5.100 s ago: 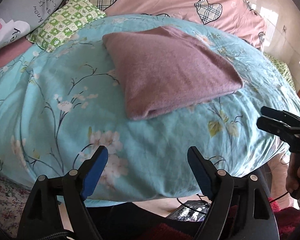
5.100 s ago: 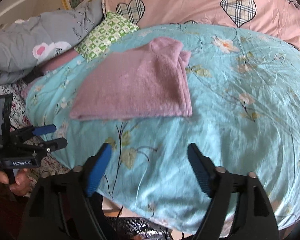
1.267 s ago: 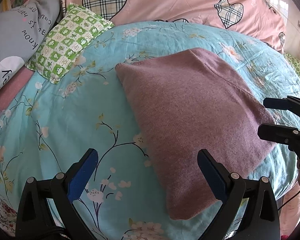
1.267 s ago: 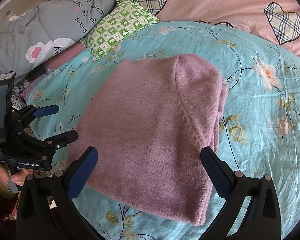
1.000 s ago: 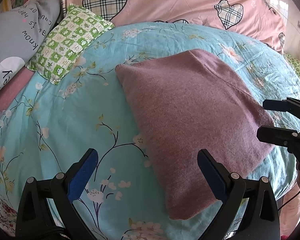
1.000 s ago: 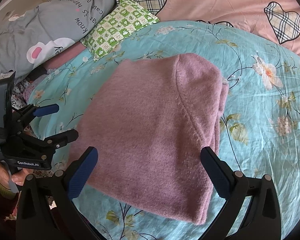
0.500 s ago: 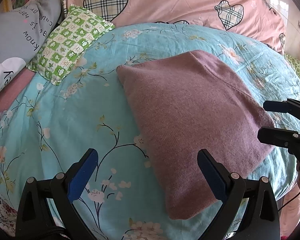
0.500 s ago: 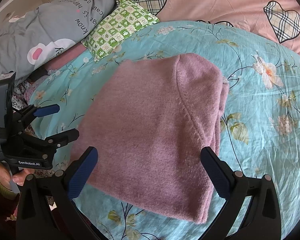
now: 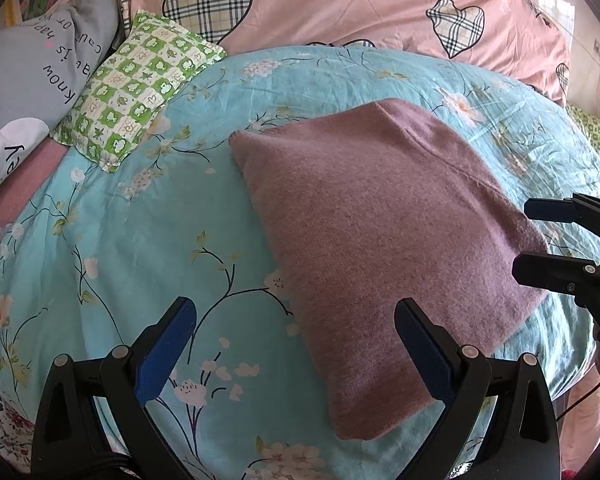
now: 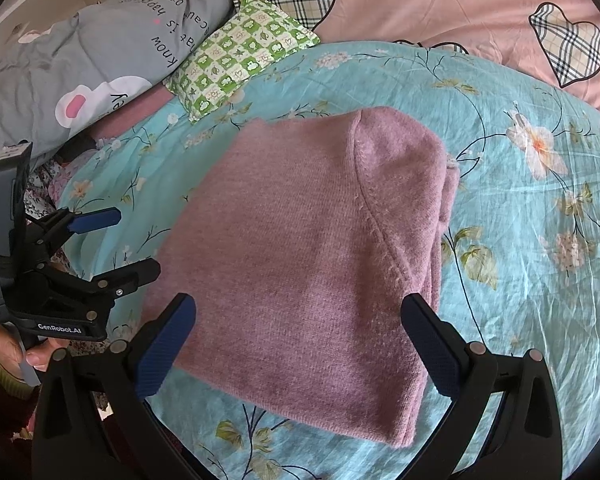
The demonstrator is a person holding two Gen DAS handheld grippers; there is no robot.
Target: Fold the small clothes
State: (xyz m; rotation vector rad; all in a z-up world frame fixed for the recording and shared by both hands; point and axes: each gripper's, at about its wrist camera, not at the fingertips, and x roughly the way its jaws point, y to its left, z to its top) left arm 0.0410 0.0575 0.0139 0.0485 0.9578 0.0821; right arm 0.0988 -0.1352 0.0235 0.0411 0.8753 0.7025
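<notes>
A mauve knitted garment (image 9: 384,232) lies folded into a rough rectangle on the turquoise floral duvet (image 9: 120,216). In the right wrist view the same garment (image 10: 308,256) fills the middle, its folded layers stacked along the right edge. My left gripper (image 9: 296,344) is open just above the garment's near left corner, nothing between its blue pads. My right gripper (image 10: 300,344) is open over the garment's near edge and holds nothing. Each gripper shows in the other's view: the right gripper (image 9: 540,236) by the garment's right corner, the left gripper (image 10: 116,240) at its left side.
A green checked pillow (image 9: 136,92) and a grey printed pillow (image 9: 48,64) lie at the back left. A pink quilt with plaid hearts (image 9: 340,12) runs along the back. The duvet drops away at its near edge. A hand (image 10: 16,352) grips the left tool.
Since five seconds ago both grippers have moved in close over the garment. In the last second they have barely shifted, and the garment lies as it did.
</notes>
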